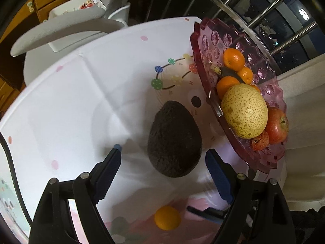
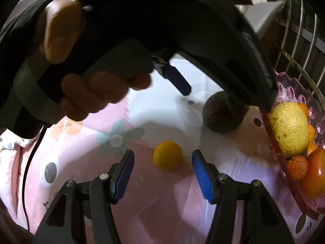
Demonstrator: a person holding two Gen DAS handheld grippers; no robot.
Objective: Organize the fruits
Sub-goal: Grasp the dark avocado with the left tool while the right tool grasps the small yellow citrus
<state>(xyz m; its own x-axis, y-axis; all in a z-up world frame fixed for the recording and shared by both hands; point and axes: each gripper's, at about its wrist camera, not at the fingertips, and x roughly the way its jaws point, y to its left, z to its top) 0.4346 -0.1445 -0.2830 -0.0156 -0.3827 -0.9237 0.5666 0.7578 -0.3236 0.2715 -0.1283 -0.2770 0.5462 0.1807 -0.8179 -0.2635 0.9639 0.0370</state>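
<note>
On the right of the cloth-covered table (image 1: 67,105) stands a pink cut-glass fruit dish (image 1: 262,77). Contents: a speckled yellow pear (image 1: 244,110) on top at the front, three mandarins (image 1: 233,59) behind it, a red apple (image 1: 277,125) at the near right, and a small rough red fruit (image 1: 259,141), kind not determinable, at the front rim. A dark stalk-like object lies among the mandarins; identity unclear.

Outside the dish: a dark avocado (image 1: 174,139) lies on the white part of the cloth just beside the dish rim. A small orange citrus fruit (image 2: 167,155) lies on the pink part of the cloth, well apart from the dish.

Left gripper (image 1: 163,155) points steeply down, fingers wide apart either side of the avocado's near end; pads not touching it, nothing gripped. In the right wrist view a hand (image 2: 95,95) is wrapped round its handle, thumb on top.

Right gripper (image 2: 162,158) is angled down at the citrus fruit, which sits at the fingertips in the gap; blue pads clear of it, nothing held.

No legible writing or labels; cloth carries cartoon dots and flowers only.
</note>
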